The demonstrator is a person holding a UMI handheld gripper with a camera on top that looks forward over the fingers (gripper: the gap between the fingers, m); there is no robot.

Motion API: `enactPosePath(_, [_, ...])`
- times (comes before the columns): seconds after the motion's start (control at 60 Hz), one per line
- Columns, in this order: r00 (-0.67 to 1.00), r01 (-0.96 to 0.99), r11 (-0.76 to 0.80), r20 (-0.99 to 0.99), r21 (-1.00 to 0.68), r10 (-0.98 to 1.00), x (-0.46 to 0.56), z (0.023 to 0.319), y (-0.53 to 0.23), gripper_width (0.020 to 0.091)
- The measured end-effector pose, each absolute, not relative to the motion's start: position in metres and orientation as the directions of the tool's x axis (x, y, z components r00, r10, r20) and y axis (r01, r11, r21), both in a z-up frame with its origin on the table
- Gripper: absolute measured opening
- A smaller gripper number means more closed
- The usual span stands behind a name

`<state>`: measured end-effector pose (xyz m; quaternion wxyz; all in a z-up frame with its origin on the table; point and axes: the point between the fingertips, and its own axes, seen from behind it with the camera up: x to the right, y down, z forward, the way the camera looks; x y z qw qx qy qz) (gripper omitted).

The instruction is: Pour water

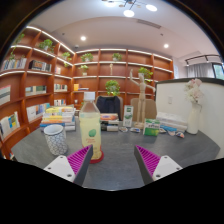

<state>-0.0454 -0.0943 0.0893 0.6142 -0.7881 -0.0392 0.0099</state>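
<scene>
Claw (113,165) is sitting apart and empty in the gripper view. Bottle (90,128) is standing upright on the table (125,150), just ahead of the left finger (82,163), with a patterned cup (55,138) beside it. Steering left and centering the bottle before squeezing looks best.

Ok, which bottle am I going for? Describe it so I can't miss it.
On the grey table, look just ahead of the open gripper, toward its left finger. The bottle stands upright beside a patterned cup; it is the tallest thing there, clear, with yellowish liquid and a white cap.
</scene>
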Motion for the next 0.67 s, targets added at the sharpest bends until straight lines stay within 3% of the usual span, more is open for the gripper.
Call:
enactPosePath(0.317, [0.999,-0.033,-0.216,-0.023,-0.976,-0.050,0.000,0.112,-0.120,0.0839])
enactPosePath(0.667, [0.997,-0.046,-0.209,-0.031,-0.977,-0.072,0.013,0.117,-0.126,0.0831])
